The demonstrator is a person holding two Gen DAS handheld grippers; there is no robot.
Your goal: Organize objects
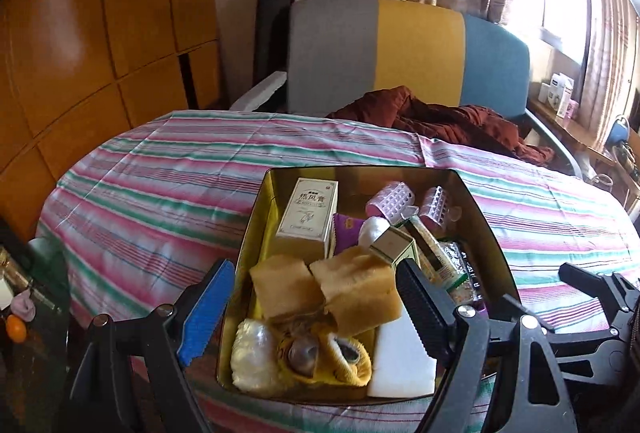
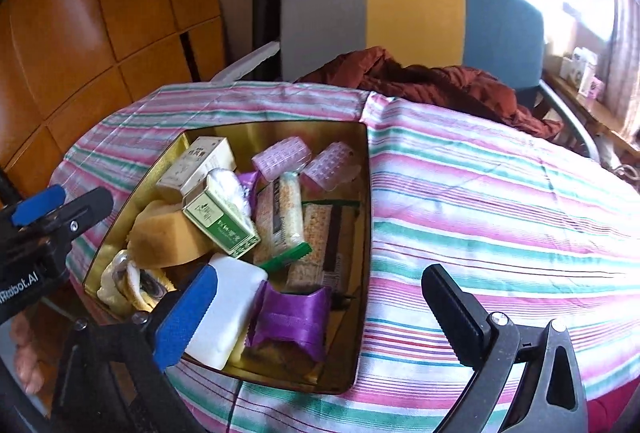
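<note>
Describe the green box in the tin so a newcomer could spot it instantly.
On the striped tablecloth sits an open gold tin full of small items. Near its middle, the green box lies tilted atop a tan sponge, beside a snack bar. It is the only green-and-white carton; the other box is cream.

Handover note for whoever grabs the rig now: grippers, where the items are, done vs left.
Left gripper: open, empty, poised over the near left part of the tin.
Right gripper: open, empty, at the tin's near right corner, its right finger over the bare striped cloth.
Items: all in the tin: cream box, two pink rollers, two sponges, green box, snack bars, white block, purple packet, yellow plush piece.
Done: nothing loose shows on the cloth.
Left: contents lie jumbled; tidy them if needed. No lid in view.
</note>
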